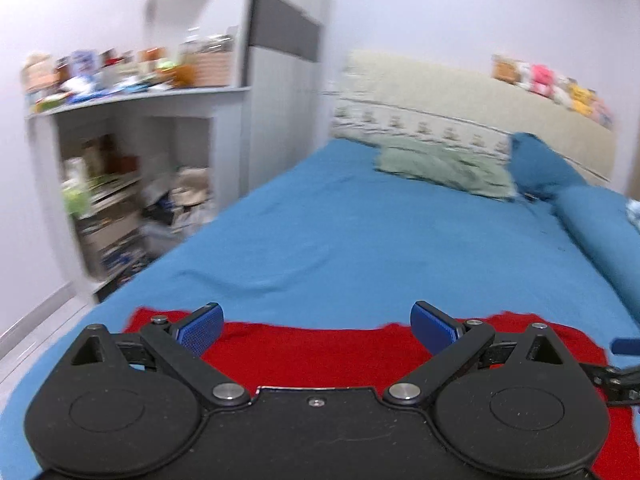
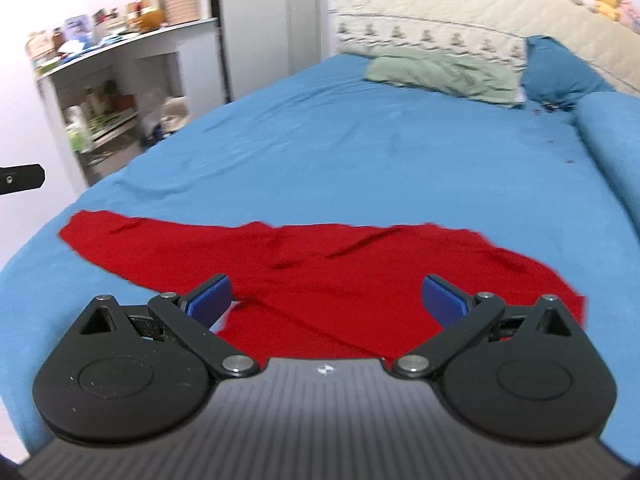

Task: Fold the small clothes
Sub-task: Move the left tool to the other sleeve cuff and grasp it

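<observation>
You're holding both grippers low over the near edge of the bed (image 2: 360, 152), and the red garment (image 2: 320, 272) is lying spread out flat on the blue sheet right there, stretching sideways along that near edge. Your left gripper (image 1: 318, 326) is hanging over the cloth with its blue pads (image 1: 200, 330) spread wide apart, nothing between them. Your right gripper (image 2: 326, 298) is doing the same, fingers splayed, red fabric showing in the gap but not being pinched. In the right wrist view a few dark creases are running across the garment, and one seam is cutting diagonally toward the gripper. Far off, at the head of the bed, a green pillow (image 2: 440, 74) is resting against the cream headboard (image 2: 460, 12), with a cluttered shelf unit (image 1: 132, 160) standing off the bed's left side.
</observation>
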`<state>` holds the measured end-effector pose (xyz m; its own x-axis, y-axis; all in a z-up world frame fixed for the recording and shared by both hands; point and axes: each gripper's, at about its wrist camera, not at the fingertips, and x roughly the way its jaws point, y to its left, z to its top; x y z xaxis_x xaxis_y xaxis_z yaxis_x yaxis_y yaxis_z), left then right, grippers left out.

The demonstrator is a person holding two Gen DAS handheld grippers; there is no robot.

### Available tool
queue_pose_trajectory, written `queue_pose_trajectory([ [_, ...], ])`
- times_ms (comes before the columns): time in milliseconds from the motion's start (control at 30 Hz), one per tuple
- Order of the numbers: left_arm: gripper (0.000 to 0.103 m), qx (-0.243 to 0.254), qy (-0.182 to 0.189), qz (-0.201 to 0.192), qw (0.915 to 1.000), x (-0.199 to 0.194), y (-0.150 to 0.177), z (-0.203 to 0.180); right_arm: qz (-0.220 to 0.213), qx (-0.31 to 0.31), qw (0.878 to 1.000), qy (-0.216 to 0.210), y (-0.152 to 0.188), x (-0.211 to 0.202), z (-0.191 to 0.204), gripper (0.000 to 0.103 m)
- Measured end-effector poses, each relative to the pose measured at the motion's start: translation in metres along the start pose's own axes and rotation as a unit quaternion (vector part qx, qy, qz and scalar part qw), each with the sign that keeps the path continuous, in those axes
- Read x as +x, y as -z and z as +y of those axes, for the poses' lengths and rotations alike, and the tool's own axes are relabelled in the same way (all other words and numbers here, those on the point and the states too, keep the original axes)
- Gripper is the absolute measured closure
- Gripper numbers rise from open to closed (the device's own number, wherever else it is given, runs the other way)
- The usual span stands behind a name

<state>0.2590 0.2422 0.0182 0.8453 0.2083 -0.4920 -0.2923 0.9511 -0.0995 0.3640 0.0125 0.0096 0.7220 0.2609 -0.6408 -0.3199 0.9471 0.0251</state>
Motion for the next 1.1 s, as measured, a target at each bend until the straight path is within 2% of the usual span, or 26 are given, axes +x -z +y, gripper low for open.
queue_pose_trajectory([
  [200, 0.001, -0.065, -0.069, 0.028, 0.9951, 0.039, 0.027, 0.088, 0.02, 0.003, 0.999, -0.037, 0.003, 0.044, 0.052, 0.0],
  [333, 0.003, -0.112, -0.088, 0.054, 0.9883, 0.074, 0.048, 0.134, 0.039, -0.002, 0.998, -0.047, 0.009, 0.073, 0.079, 0.0],
  [433, 0.008, -0.144, -0.092, 0.071, 0.9828, 0.1, 0.065, 0.159, 0.046, -0.004, 0.998, -0.048, 0.015, 0.091, 0.091, 0.0],
  [567, 0.021, -0.199, -0.069, 0.08, 0.9744, 0.128, 0.084, 0.184, 0.046, -0.009, 0.997, -0.058, 0.021, 0.112, 0.098, 0.0],
  [667, 0.037, -0.209, -0.06, 0.08, 0.9727, 0.147, 0.087, 0.188, 0.049, -0.013, 0.997, -0.062, 0.025, 0.128, 0.101, 0.0],
  [767, 0.04, -0.213, -0.063, 0.071, 0.9725, 0.165, 0.086, 0.187, 0.053, -0.009, 0.996, -0.068, 0.03, 0.141, 0.101, 0.0],
  [833, 0.051, -0.22, -0.068, 0.06, 0.9713, 0.173, 0.084, 0.189, 0.054, -0.004, 0.996, -0.07, 0.032, 0.148, 0.1, 0.0],
  [933, 0.075, -0.228, -0.073, 0.058, 0.9691, 0.188, 0.08, 0.193, 0.056, 0.006, 0.996, -0.07, 0.035, 0.153, 0.095, 0.0],
  [967, 0.091, -0.233, -0.076, 0.059, 0.9677, 0.191, 0.079, 0.195, 0.057, 0.01, 0.996, -0.072, 0.036, 0.155, 0.093, 0.0],
  [1033, 0.094, -0.243, -0.073, 0.061, 0.9653, 0.196, 0.078, 0.198, 0.057, 0.016, 0.995, -0.074, 0.037, 0.157, 0.089, 0.0],
  [1100, 0.095, -0.237, -0.076, 0.058, 0.9668, 0.195, 0.076, 0.196, 0.054, 0.017, 0.996, -0.072, 0.037, 0.157, 0.086, 0.0],
])
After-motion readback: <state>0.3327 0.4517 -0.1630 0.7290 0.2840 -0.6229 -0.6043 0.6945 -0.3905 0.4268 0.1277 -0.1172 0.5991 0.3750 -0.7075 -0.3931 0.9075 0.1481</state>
